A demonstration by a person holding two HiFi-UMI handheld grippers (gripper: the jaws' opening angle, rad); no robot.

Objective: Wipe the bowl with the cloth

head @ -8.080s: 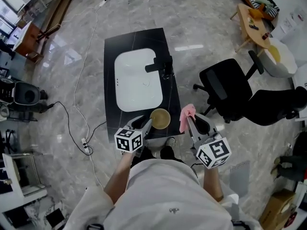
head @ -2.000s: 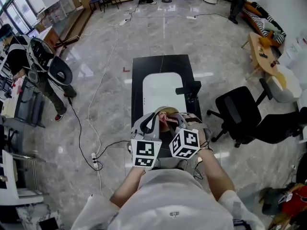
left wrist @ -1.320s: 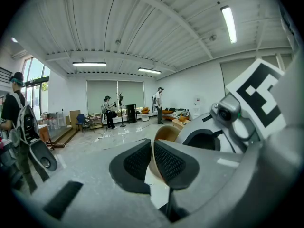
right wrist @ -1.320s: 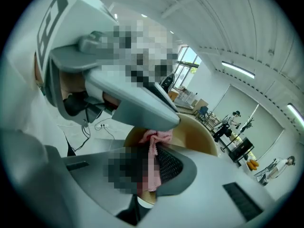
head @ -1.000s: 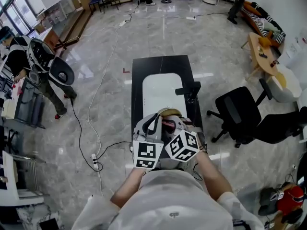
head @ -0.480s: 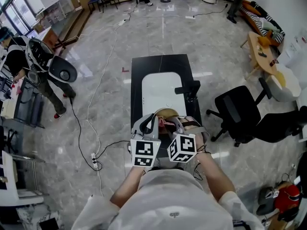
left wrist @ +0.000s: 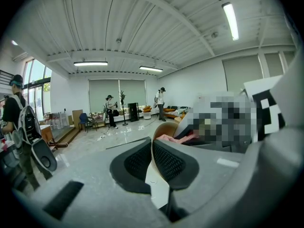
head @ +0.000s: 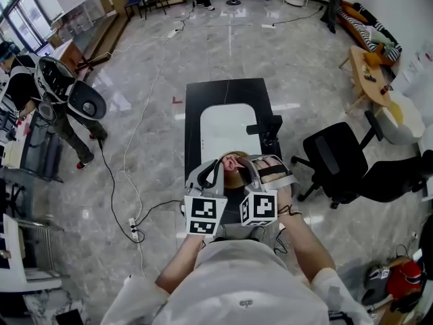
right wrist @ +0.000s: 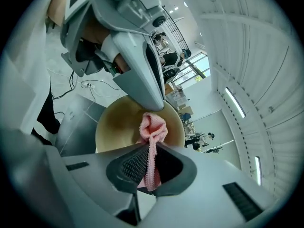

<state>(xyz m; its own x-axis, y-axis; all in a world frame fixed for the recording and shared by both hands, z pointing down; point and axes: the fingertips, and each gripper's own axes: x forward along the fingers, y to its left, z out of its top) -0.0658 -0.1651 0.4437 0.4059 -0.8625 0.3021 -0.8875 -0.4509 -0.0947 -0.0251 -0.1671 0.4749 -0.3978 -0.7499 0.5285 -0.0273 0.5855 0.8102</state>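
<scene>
Right gripper view: cloth pinched and pushed into the bowl

Nearest the lens, the right gripper [right wrist: 151,151] has its jaws closed on a pink cloth [right wrist: 152,126]. A folded wad of it bulges past the fingertips and lies against the inside of the tan bowl [right wrist: 116,127]. The bowl's mouth is turned toward this gripper. At the bowl's upper rim the left gripper [left wrist: 153,148] has its pads nearly together, clamped on the thin wall, one pad inside and one outside.

From the head view, both grippers sit side by side just in front of the person's chest, with the bowl between their tips over the near end of a black table [head: 201,95]. Beyond it, a white sink [head: 223,131] is set in the tabletop, with a black faucet [head: 268,127] on its right edge. A black office chair [head: 333,156] stands to the right. Far to the left, a person [head: 47,90] with a backpack stands on the marble floor [head: 223,39].
</scene>
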